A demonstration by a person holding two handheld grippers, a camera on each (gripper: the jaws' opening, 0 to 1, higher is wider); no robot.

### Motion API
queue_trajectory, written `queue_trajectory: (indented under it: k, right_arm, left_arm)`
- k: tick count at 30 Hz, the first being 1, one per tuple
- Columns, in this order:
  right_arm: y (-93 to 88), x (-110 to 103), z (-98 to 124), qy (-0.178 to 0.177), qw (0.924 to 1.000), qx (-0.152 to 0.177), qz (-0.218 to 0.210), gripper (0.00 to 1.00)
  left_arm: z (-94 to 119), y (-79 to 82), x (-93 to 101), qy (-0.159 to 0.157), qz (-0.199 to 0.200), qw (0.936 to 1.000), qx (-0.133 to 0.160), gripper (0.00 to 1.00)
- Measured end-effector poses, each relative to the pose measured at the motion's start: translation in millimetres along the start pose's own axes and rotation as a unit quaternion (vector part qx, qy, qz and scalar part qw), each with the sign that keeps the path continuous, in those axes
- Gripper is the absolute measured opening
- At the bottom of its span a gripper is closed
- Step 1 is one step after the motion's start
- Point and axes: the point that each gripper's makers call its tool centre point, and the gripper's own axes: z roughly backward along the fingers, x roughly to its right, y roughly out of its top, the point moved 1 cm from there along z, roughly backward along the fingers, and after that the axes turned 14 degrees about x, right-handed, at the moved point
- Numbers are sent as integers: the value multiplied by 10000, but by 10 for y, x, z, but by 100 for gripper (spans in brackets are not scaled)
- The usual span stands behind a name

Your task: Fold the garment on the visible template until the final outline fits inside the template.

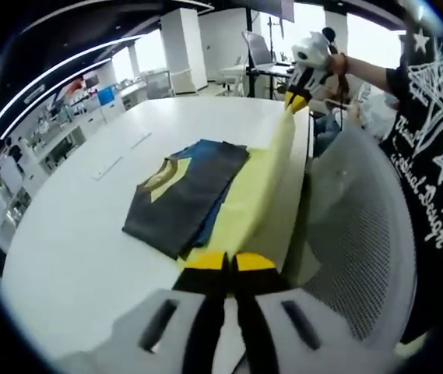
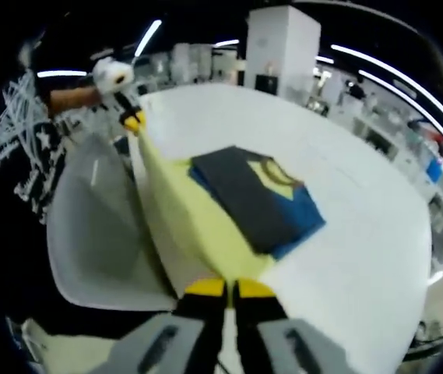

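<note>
Garment (image 1: pixel 186 199) sits folded on the white table (image 1: pixel 73 249), a compact dark grey and blue bundle with a yellow patch showing, lying on the yellow template (image 1: pixel 244 202) near the table's edge. In the right gripper view the same bundle (image 2: pixel 256 199) sits on the far part of the sheet (image 2: pixel 186 214), with bare yellow on the near side.

Both grippers are on the template, not the cloth. Left gripper (image 1: pixel 229 263) has its yellow-tipped jaws pressed together on one corner of the sheet; right gripper (image 2: pixel 229 290) pinches the opposite corner the same way. Each shows up in the other's view: the right one (image 1: pixel 297 100) at the far end of the sheet, the left one (image 2: pixel 131 121) likewise. The sheet looks stretched between them along the table edge, its near side lifted.

My read: the folding is largely done, and this is an adjustment of the template, sliding or straightening it under the bundle. One blue edge seems to reach close to the sheet's border, so whether the outline fits inside, I can't say for sure. Next move calls for laying the sheet flat without tipping the bundle, then checking the outline.

In the way: a grey mesh chair (image 1: pixel 357 241) sits tight against the table edge just beside the lifted sheet, and the person (image 1: pixel 427 132) in a black printed shirt stands right behind it. Office desks and shelves (image 1: pixel 58 132) lie well beyond.
</note>
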Motion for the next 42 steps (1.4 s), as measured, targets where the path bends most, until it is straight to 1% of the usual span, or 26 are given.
queue_trajectory:
  k: [2,4,6,9,10,14,18,24,29,30,31,33,35,36,42]
  right_arm:
    - [37,40,-5,-34,10000,17,9,0]
    - [100,95,-19,-80,9999,46,84,0]
    - [138,147,-32,-113,9997,28,206,0]
    - [203,208,-53,-137,9996,29,265,0]
    - [215,249,-61,-171,9995,29,252,0]
    - [263,355,-88,-290,9993,30,253,0]
    - [335,494,-131,-406,9986,58,321,0]
    - [447,660,-166,-537,9971,118,531,0]
    - [516,806,-244,-631,9958,134,650,0]
    - [534,835,-262,-656,9954,132,684,0]
    - [548,862,-274,-680,9949,107,732,0]
    - [575,912,-288,-727,9941,92,799,0]
    - [614,972,-301,-775,9936,127,807,0]
    - [633,1002,-310,-802,9934,146,802,0]
    - [708,1161,-372,-936,9923,187,791,0]
  left_arm:
    - [-15,25,-65,80,-44,10000,6,0]
    - [-31,32,-87,75,-84,9999,-3,0]
    - [-42,40,-139,108,-125,9999,1,0]
    - [-51,62,-233,148,-175,9997,5,0]
    - [-61,87,-299,193,-241,9995,25,0]
    - [-101,178,-432,332,-413,9985,124,0]
    - [-161,237,-593,448,-485,9977,141,0]
    - [-215,313,-767,518,-631,9965,158,0]
    - [-274,336,-900,467,-729,9962,111,0]
    - [-284,353,-940,506,-784,9956,121,0]
    - [-303,390,-941,521,-822,9952,141,0]
    - [-329,444,-981,598,-808,9947,210,0]
    - [-344,460,-1018,639,-805,9945,216,0]
    - [-361,480,-1063,699,-819,9939,234,0]
    - [-427,528,-1275,815,-814,9930,271,0]
